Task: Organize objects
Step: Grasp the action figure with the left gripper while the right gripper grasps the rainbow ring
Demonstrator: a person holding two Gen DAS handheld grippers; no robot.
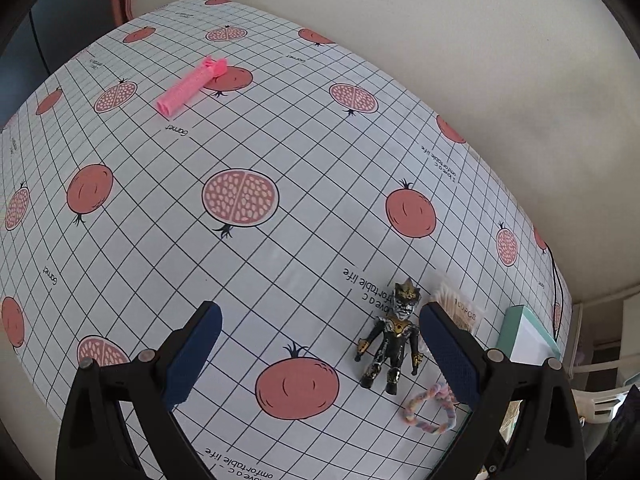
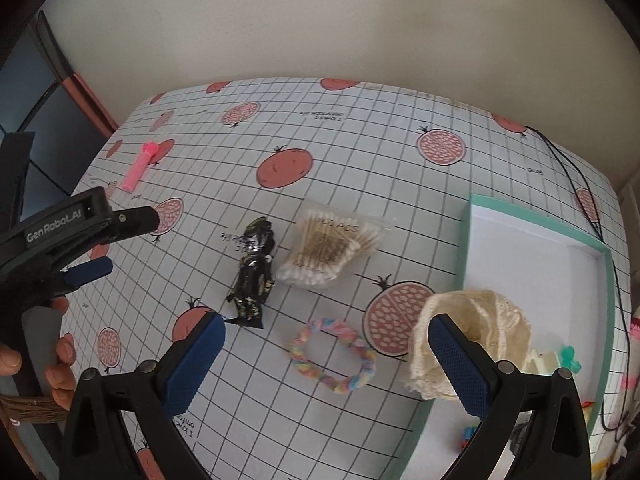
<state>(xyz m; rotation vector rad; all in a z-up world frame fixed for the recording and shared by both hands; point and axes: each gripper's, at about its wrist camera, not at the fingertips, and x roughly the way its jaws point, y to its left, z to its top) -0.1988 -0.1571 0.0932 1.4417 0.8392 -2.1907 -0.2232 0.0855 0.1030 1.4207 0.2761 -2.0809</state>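
My left gripper (image 1: pixel 320 356) is open above the pomegranate-print tablecloth; its right pad stands beside a black and gold toy figure (image 1: pixel 390 344) that lies flat. A pastel braided hair tie (image 1: pixel 430 410) and a pack of cotton swabs (image 1: pixel 460 304) are close by. A pink tube (image 1: pixel 188 88) lies far off at the back left. My right gripper (image 2: pixel 328 364) is open over the hair tie (image 2: pixel 360 376). A cream lace piece (image 2: pixel 484 328) drapes over the teal box's rim (image 2: pixel 466 248), just behind the right pad. The figure (image 2: pixel 254 272), swabs (image 2: pixel 332 248) and left gripper (image 2: pixel 128 240) also show here.
The teal box (image 1: pixel 528 336) with a white inside sits at the table's right end and holds a teal clip (image 2: pixel 568 356) and other small bits. A black cable (image 2: pixel 576 184) runs along the right edge. A person's hand (image 2: pixel 60 356) holds the left gripper. A wall backs the table.
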